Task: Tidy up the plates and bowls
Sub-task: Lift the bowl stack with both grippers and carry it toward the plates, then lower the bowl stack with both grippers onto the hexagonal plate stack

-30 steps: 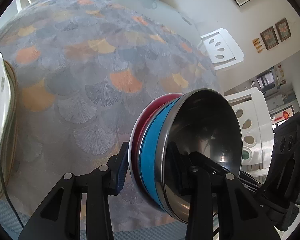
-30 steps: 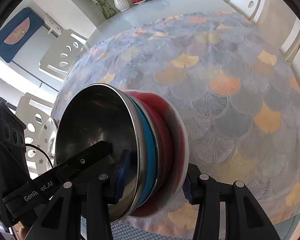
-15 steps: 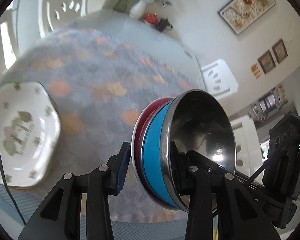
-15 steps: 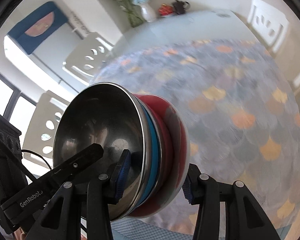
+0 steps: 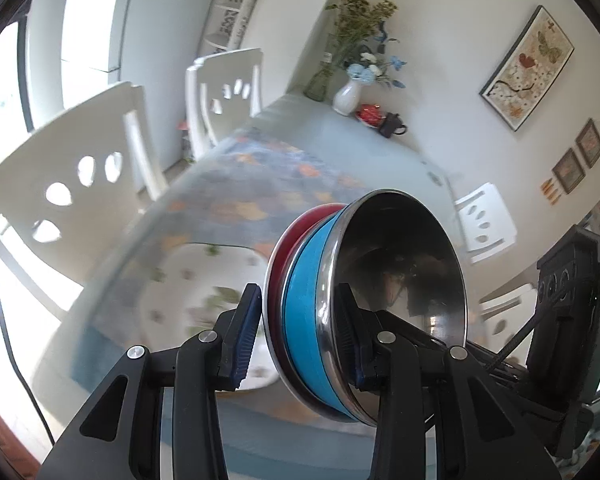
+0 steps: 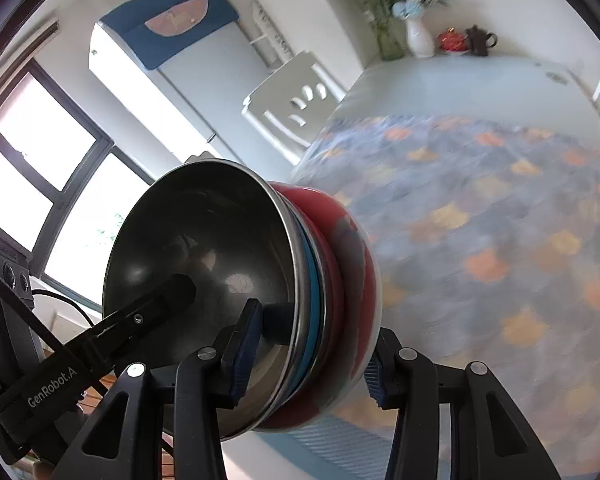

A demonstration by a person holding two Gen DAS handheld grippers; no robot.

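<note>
Stack: nested set of three bowls, shiny steel bowl (image 5: 400, 280) inside a blue-walled bowl (image 5: 304, 312), inside a red bowl (image 5: 296, 224). Tipped on edge, mouth sideways, clear of the table.
Location: stack is in the air betw. your two grippers, above the near end of the scallop-pattern blue and orange tablecloth (image 6: 480, 208). Not touching cloth.
Left gripper (image 5: 300, 336): clamped on the stack; one pad inside the steel bowl, other on the red outer wall side. Contact on the red side is hard to confirm; looks like a thin gap or bare touch.
Right gripper (image 6: 312, 344): also clamped on the stack at its own spot on the rim; inner pad inside the steel bowl, outer pad on the red wall.
Why two grips: prob. because one rim pinch on a tilted, slick metal stack would let it pivot; a second hold stops the swing and keeps the bowls nested.
Plate: white leaf-print plate (image 5: 204, 292) lies on the cloth below-left of the stack in left view, blurred. Likely drop target or next item; cannot tell which.
Bkgd: white vase w. flowers (image 5: 348, 96), dark teapot (image 5: 392, 126) at far end, well apart.
Risk: steel bowl could slip out of the nest if you ease either clamp while tilted.
Next, est.: level the stack before setting down.
</note>
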